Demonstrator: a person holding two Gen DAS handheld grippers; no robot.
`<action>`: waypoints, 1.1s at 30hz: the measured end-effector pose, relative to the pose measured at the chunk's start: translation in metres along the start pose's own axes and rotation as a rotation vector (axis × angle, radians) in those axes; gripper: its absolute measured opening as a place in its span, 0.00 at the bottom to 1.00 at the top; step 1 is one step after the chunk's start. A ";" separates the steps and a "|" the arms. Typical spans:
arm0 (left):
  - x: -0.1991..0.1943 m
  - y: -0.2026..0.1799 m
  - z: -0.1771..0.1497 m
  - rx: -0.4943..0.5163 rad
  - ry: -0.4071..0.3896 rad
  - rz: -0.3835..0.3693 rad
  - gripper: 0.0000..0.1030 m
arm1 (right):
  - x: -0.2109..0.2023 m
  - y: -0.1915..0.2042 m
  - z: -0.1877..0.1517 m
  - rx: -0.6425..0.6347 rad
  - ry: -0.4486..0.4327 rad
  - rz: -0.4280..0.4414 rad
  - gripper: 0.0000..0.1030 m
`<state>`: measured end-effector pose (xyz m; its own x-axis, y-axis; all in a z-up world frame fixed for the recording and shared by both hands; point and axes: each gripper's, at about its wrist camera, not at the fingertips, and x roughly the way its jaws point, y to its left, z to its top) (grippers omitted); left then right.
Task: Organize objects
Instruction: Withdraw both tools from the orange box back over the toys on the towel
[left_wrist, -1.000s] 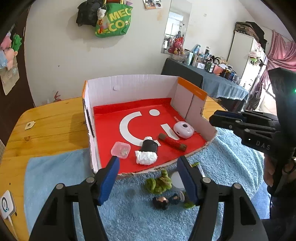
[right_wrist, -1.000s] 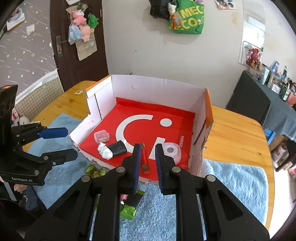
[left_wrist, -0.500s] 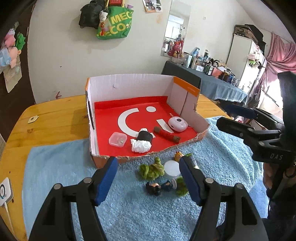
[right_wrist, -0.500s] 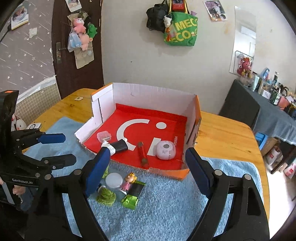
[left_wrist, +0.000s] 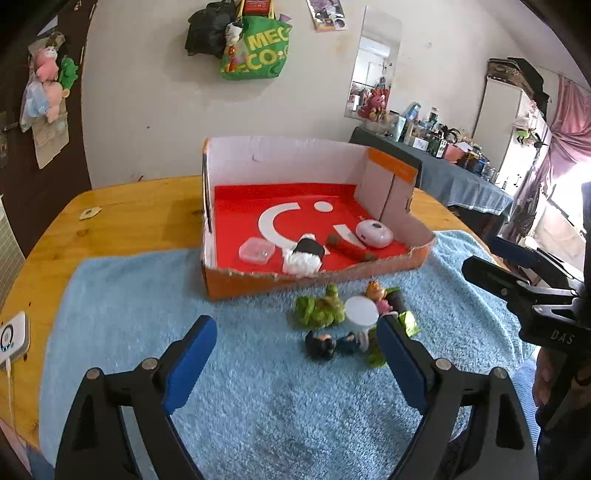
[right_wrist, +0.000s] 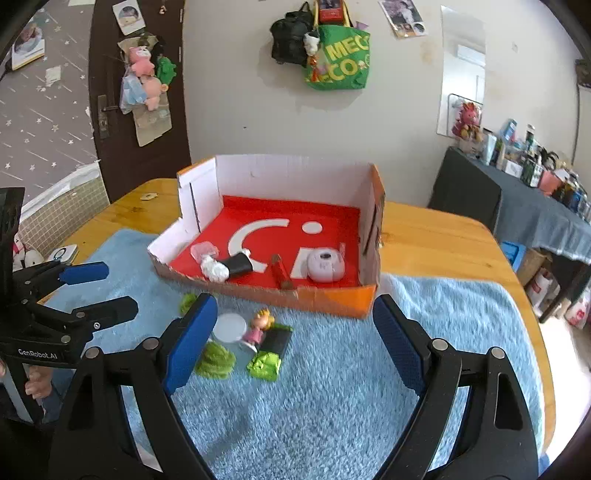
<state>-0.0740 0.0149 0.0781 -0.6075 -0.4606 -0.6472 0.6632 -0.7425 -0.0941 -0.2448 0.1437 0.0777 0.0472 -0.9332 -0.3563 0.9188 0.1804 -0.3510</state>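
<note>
An open cardboard box (left_wrist: 236, 282) (right_wrist: 332, 301) with a red floor holds a clear small case (left_wrist: 256, 250), a black-and-white roll (left_wrist: 306, 255), a red stick (left_wrist: 351, 250) (right_wrist: 280, 272) and a pink round device (left_wrist: 373, 234) (right_wrist: 325, 265). On the blue towel in front lie a green toy (left_wrist: 319, 310), a white round lid (left_wrist: 361, 311) (right_wrist: 229, 327), a blonde figurine (right_wrist: 258, 326), a dark-haired figurine (left_wrist: 321, 345) and a green packet (right_wrist: 264, 363). My left gripper (left_wrist: 295, 358) is open and empty above the towel. My right gripper (right_wrist: 291, 339) is open and empty.
The blue towel (left_wrist: 129, 295) covers a wooden table (left_wrist: 129, 214). A white device (left_wrist: 11, 338) lies at the table's left edge. A dark side table with bottles (left_wrist: 443, 155) stands at the right.
My right gripper has opened, leaving the red stick in the box, and pulled back. My left gripper has also drawn back from the box over the towel.
</note>
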 end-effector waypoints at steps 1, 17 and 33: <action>0.000 0.000 -0.002 -0.001 0.001 0.005 0.87 | 0.000 0.000 -0.004 0.006 0.003 -0.001 0.84; 0.017 -0.005 -0.036 -0.017 0.052 0.035 0.87 | 0.011 0.000 -0.044 0.044 0.067 -0.010 0.84; 0.024 -0.007 -0.046 -0.024 0.079 0.037 0.87 | 0.018 -0.002 -0.058 0.052 0.114 -0.009 0.84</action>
<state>-0.0728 0.0311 0.0289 -0.5464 -0.4470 -0.7082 0.6956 -0.7132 -0.0866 -0.2690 0.1444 0.0214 -0.0032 -0.8929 -0.4502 0.9381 0.1532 -0.3105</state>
